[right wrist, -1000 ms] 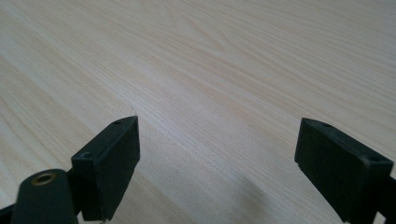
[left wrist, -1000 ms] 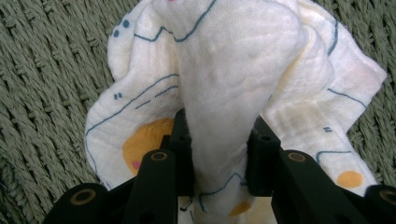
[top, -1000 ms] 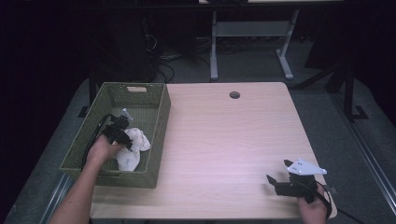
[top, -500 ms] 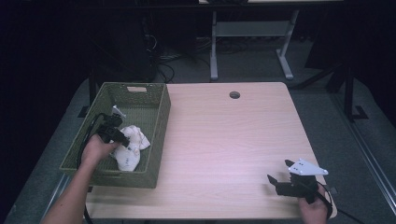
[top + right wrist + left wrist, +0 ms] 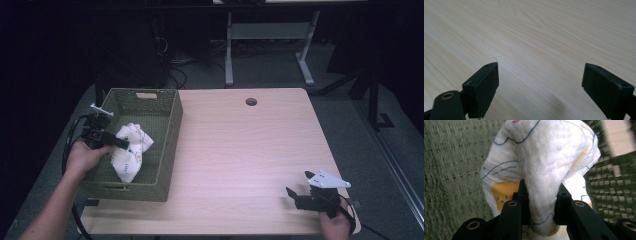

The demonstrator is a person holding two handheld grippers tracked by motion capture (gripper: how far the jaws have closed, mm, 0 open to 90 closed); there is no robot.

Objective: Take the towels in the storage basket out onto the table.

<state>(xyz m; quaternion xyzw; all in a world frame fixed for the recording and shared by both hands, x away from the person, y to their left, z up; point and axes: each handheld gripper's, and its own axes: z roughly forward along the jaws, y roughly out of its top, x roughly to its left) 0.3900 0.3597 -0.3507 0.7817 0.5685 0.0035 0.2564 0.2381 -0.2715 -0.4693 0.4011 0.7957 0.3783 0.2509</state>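
Left hand-held gripper (image 5: 122, 144) clenched on cloth (image 5: 129, 152), now lifted higher in basket (image 5: 170, 145); right unmoved.

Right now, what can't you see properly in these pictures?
- Basket floor under the cloth: hidden by the cloth, high view.
- Cloth's drawings: cut off and folded, left gripper view.
- Left gripper pads: buried in cloth.
- Right gripper tips: too small and dark, high view.

Light wooden table (image 5: 240, 150), grey floor (image 5: 280, 70)
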